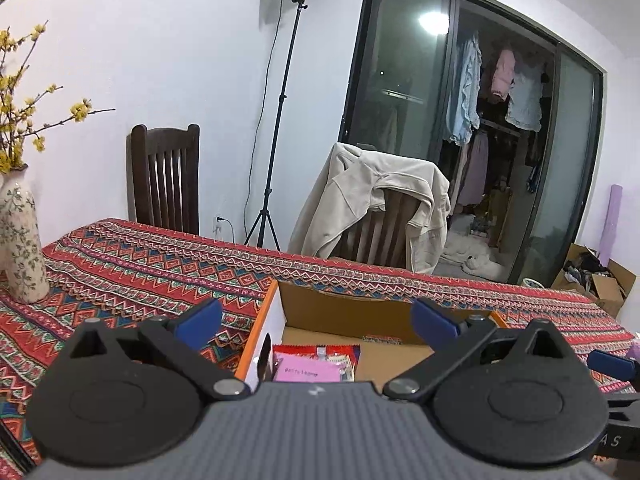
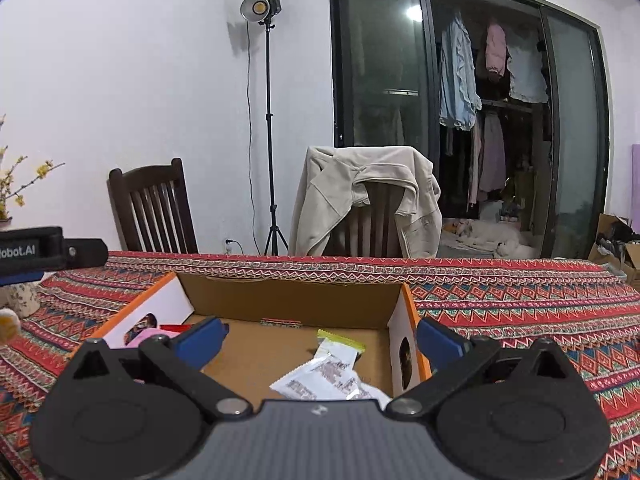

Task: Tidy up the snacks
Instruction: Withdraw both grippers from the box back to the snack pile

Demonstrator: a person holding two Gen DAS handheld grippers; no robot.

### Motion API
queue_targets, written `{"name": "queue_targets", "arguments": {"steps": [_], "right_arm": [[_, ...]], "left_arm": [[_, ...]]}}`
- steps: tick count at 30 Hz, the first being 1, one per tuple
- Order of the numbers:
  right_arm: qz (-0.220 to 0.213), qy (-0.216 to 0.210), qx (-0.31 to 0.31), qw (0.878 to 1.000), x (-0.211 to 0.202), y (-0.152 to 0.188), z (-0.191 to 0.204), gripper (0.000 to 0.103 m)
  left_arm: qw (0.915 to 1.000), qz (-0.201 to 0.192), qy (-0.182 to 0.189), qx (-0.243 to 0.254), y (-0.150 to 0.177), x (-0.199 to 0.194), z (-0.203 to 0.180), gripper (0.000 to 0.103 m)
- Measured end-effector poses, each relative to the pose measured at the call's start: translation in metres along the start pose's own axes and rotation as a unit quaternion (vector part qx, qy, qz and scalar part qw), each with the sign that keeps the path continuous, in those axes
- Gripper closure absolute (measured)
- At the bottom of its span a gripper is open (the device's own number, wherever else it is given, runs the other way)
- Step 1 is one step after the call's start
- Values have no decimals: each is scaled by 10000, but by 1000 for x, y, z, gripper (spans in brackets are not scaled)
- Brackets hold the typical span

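cardboard box (image 2: 288,300) under both spread tools

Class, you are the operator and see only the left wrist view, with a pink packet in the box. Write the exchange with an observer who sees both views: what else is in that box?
Operator: Anything in the box's right half?
Observer: Yes, white packets lie on the floor of the cardboard box, near its right wall.
Operator: Any colour on them?
Observer: One has a yellow-green sealed edge.
Operator: Is the right gripper holding one?
Observer: No, the right gripper is open above the box. Your left gripper is open too.
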State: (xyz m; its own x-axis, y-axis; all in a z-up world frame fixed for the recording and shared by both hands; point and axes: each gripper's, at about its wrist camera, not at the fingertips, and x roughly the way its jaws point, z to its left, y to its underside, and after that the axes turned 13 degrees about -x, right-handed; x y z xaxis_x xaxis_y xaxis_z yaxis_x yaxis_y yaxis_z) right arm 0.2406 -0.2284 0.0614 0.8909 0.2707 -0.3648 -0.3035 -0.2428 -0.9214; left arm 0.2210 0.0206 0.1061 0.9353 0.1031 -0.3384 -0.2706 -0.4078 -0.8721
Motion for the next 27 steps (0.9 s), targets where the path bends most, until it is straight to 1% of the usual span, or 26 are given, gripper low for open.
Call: {"name": "queue_targets", "arguments": {"steps": [7,11,13,17,24,27], "right_arm": [[55,-45,-28,10000,-33,13,9,0],[150,-141,-61,9998,-48,25,17,0],[165,-176,-99,9997,-57,32,21,0],[163,-186,-200,9995,-73,46,28,0],[352,-287,-144,9989,-90,74,32,0],[441,-397,-110,9982,-95,86,34,0]], "left_arm": [[9999,104,91,-16,11,-36,12,0],[9998,164,78,18,24,-55,23,0],[9997,209,59,-80,32,-64,31,0],[9993,325,38,-178,46,-77,46,0],[9989,448,-54,-134,69,-88,66,0],[9987,488,-114,-89,80,-89,75,0]]}}
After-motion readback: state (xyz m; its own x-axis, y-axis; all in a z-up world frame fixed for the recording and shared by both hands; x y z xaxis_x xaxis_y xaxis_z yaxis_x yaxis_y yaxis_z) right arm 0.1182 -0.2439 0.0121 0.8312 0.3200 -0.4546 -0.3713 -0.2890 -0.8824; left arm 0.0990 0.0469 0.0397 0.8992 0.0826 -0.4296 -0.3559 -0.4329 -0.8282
